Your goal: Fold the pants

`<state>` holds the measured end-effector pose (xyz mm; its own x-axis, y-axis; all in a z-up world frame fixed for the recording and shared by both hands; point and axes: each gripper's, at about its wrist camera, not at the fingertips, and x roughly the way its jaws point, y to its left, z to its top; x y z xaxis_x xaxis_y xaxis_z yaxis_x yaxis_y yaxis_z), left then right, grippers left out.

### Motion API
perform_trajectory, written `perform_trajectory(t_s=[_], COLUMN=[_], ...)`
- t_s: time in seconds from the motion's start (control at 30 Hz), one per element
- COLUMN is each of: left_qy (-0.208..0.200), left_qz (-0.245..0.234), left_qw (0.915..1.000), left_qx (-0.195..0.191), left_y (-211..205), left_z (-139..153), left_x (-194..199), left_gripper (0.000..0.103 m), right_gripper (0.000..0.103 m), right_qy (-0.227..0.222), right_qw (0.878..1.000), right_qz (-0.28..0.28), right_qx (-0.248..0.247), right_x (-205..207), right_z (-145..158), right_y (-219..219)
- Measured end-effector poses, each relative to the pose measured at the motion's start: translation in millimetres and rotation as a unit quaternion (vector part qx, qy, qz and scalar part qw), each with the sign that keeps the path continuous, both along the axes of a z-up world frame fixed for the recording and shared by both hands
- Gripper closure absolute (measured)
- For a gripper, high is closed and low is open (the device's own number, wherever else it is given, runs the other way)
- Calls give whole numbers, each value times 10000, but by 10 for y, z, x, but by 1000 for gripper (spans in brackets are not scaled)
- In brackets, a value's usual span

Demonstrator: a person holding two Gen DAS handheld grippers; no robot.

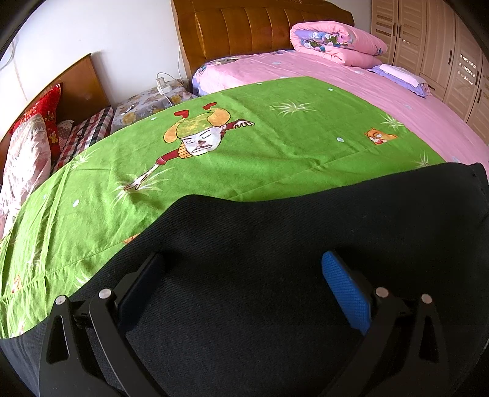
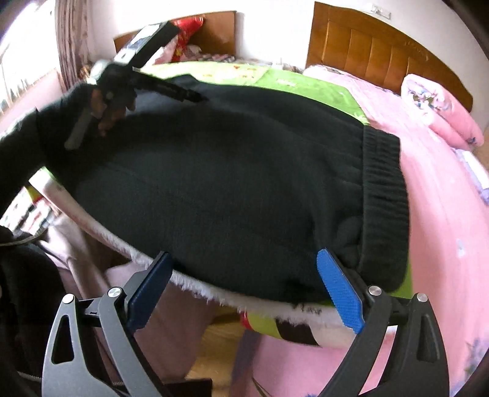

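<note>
Black pants [image 1: 275,244] lie flat on a green cartoon sheet [image 1: 214,158] on the bed. In the right wrist view the pants [image 2: 229,183] show a ribbed waistband [image 2: 382,189] at the right and white fleece lining [image 2: 198,281] along the near edge. My left gripper [image 1: 244,284] is open just above the pants, its blue-padded fingers [image 1: 345,296] apart with nothing between them. It also shows in the right wrist view [image 2: 171,88], over the far left of the pants. My right gripper [image 2: 244,274] is open at the pants' near edge by the waistband.
A pink bedsheet [image 1: 382,100] covers the bed, with a folded pink quilt [image 1: 336,42] and a pillow [image 1: 400,76] by the wooden headboard [image 1: 259,27]. A second bed with red and checked bedding [image 1: 45,122] stands at the left. Wardrobes [image 1: 443,61] line the right. The bed edge and floor [image 2: 220,345] are below.
</note>
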<state>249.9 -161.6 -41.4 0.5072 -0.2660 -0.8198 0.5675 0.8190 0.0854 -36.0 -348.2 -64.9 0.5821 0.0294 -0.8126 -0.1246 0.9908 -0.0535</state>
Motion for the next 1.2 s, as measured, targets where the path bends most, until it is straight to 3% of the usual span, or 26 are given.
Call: perform_trajectory(t_s=[0.13,0.27,0.33,0.5,0.6,0.87,0.93,1.0,1.03,1.1,1.2], left_qy=[-6,-11,-2,-2,-5,37,65,-87,-241,-551,-565], left_qz=[0,-1,1,-1,-1,9,117,69,141,530,1298], left_qw=[10000,10000,10000,10000,10000,10000,9991,9948,9939,9934,9877], left_qx=[16,31,18,19,23,-36,-399,-1012,-1069,-859,-657], left_y=[-6,-7,-6,-9,-8,30,202,577,765,1206,1946], left_z=[-3,5,6,8,8,41,214,487,565,634,568], left_x=[-8,-1,0,2,2,-20,-92,-254,-323,-433,-496], left_gripper=[1,1,1,1,1,3,10,8,3,1,2], right_gripper=[11,11,11,11,11,11,11,11,11,11,11], right_qy=[-609,-933,-859,136,2,97,97,-118,-247,-478,-582], right_qw=[9963,9955,9962,9984,9950,9966,9967,9970,9976,9981,9970], right_qz=[-363,-80,60,-543,-654,-652,-777,-771,-648,-274,362], right_qx=[476,107,106,43,748,491,234,13,59,260,362], right_x=[82,387,573,871,677,447,504,601,657,800,1159], right_z=[363,531,487,-37,-71,9,62,195,272,410,500], right_y=[-12,312,411,212,-27,-58,33,153,225,410,820])
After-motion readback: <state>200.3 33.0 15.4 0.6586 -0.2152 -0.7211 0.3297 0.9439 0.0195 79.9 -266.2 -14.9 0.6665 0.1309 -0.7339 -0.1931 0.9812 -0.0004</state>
